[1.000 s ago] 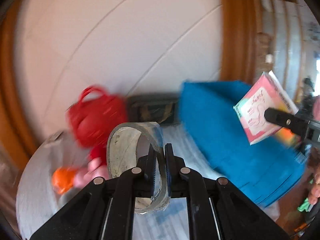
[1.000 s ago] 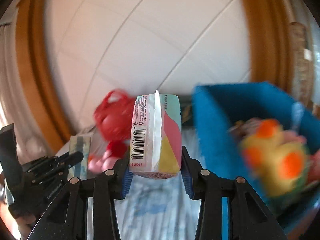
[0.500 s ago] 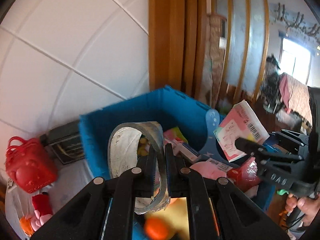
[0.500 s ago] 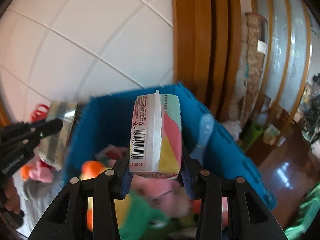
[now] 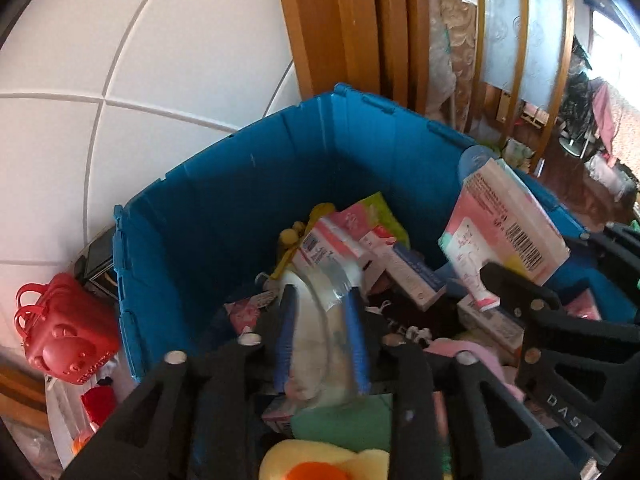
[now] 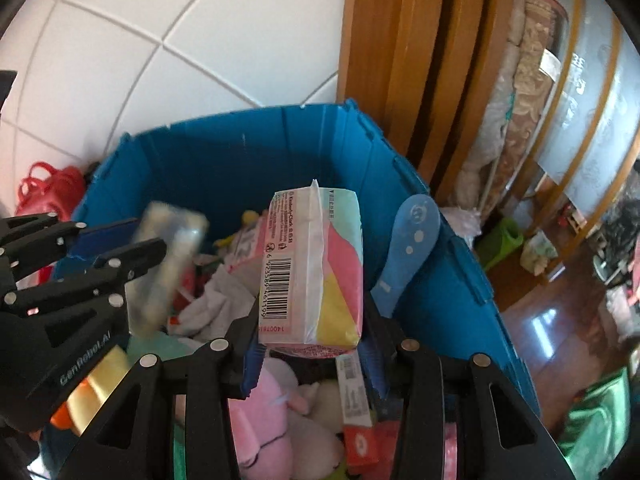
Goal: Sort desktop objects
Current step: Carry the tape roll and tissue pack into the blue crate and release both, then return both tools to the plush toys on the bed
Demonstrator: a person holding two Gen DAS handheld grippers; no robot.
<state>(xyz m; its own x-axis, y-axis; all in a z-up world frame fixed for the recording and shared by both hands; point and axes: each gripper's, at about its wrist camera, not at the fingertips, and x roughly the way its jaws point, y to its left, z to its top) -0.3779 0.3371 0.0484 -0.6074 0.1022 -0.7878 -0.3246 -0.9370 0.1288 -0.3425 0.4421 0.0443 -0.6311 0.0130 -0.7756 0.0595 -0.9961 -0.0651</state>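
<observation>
Nearest in the left wrist view, the left tool [image 5: 322, 334] is seen parted over the blue bin [image 5: 248, 192], its blue pads standing clear on either side of the tape roll [image 5: 320, 320]. The roll is blurred; whether it is touched by either pad cannot be told. In the right wrist view the same roll [image 6: 168, 264] is caught as a pale smear beside the left tool's black fingers [image 6: 132, 256], above the bin's contents.

The right tool [image 6: 312, 344] is clamped on the tissue pack [image 6: 316, 268], which is held upright by its lower end, barcode side toward the camera, over the bin's middle.

Below both tools the bin is filled: a pink plush toy [image 6: 260, 416], a yellow plush toy [image 5: 320, 464], small pink and white cartons [image 5: 340, 248]. A blue spoon-shaped piece [image 6: 408, 248] is leaned against the bin's right wall.

Further off, outside the bin's left wall, a red toy basket [image 5: 64, 332] is seen on the desk [image 5: 60, 420]. Behind everything, white wall tiles [image 5: 120, 60] and a wooden frame [image 6: 400, 40] are shown.
</observation>
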